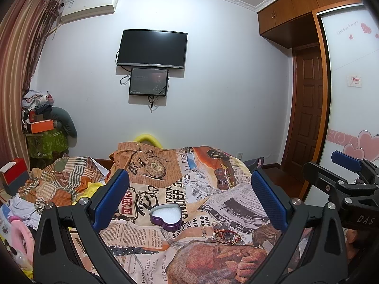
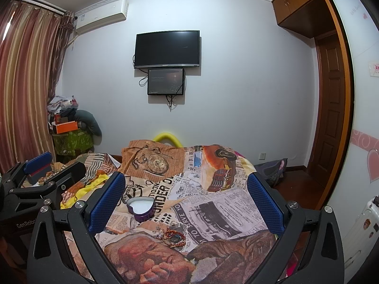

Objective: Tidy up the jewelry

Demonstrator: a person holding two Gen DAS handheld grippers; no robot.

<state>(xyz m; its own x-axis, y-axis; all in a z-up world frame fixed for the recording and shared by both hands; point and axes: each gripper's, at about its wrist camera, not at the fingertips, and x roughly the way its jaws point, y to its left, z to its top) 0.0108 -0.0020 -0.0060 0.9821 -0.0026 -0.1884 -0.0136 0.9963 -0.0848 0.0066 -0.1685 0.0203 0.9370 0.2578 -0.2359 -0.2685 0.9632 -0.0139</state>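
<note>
Left wrist view: my left gripper hovers over the bed, fingers spread wide and empty, the purple heart-shaped tin lying open between them, likely ready to receive pieces. Just nearer me and toward the right finger lies the jewelry pile, a red beaded bracelet with small rings beside it. My right gripper is equally wide and empty. Individual rings are too small to count.
</note>
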